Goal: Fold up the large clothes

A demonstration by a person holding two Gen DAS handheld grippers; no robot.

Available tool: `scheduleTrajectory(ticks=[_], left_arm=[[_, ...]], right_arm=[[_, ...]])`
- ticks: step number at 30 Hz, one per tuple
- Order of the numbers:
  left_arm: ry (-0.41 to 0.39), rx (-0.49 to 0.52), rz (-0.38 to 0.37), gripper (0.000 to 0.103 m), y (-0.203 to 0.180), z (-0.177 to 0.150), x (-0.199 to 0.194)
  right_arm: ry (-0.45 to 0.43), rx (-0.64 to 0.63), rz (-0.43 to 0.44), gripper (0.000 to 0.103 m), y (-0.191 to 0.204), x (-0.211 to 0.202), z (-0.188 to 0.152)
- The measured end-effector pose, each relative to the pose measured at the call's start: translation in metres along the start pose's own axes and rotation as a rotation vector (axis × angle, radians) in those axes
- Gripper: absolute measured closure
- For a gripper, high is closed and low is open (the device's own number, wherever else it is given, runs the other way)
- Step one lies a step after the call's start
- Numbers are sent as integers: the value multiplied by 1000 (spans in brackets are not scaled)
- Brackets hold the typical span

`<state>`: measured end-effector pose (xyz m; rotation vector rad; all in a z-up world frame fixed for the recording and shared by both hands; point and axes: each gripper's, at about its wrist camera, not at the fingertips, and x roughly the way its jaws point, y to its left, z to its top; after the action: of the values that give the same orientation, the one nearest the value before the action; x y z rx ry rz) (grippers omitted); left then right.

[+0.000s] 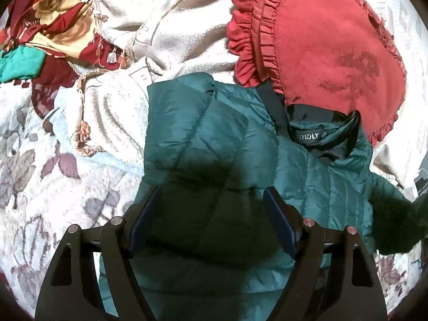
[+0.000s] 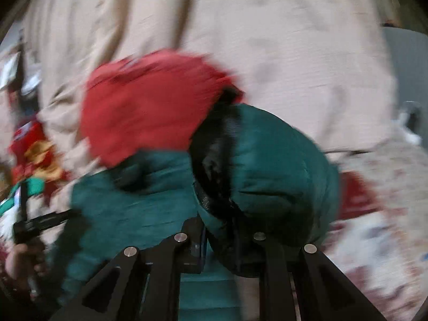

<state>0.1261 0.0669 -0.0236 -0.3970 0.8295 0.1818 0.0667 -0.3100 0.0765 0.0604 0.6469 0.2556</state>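
Note:
A dark green quilted puffer jacket (image 1: 214,144) lies on the bed, its left side folded over the front, its black collar and label at upper right. My left gripper (image 1: 211,214) is open just above the jacket's folded part, holding nothing. In the blurred right wrist view, my right gripper (image 2: 227,243) is shut on a bunched part of the jacket (image 2: 267,165), a sleeve by its look, and lifts it off the bed. The left gripper (image 2: 34,224) and the hand holding it show at the far left there.
A red heart-shaped frilled cushion (image 1: 326,42) lies against the jacket's collar. A cream knitted blanket (image 1: 149,26) and a red patterned cloth (image 1: 50,26) are piled at the back left. A floral bedspread (image 1: 40,165) covers the bed.

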Motion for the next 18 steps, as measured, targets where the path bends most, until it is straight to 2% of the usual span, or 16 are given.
scheduleTrajectory(ticks=[2,6,8,10,11,13,15,16,18], left_arm=[[-6,-12,6,24,1,1,0],[3,-25,-13,24,-2,5,5],[2,-10,-29,24,-7,6,8],[2,16,-46,24,-14,7,10],[2,25,-55,24,-18,6,10],[6,49,-89,24,-26,5,11],[9,64,-126,24,-34,3,10],[10,68,-142,24,-36,2,9],[7,83,-188,24,-44,0,5]], right_arm=[[40,-32,74,88,51,30,-13],[118,-155,154,88,118,78,-38],[132,-221,219,88,138,97,-51],[176,-261,224,88,146,111,-59],[195,-265,222,83,147,115,-61],[195,-252,250,61,145,114,-60],[147,-246,256,26,145,104,-60],[125,-254,253,22,145,97,-59],[120,-265,265,22,144,87,-56]])
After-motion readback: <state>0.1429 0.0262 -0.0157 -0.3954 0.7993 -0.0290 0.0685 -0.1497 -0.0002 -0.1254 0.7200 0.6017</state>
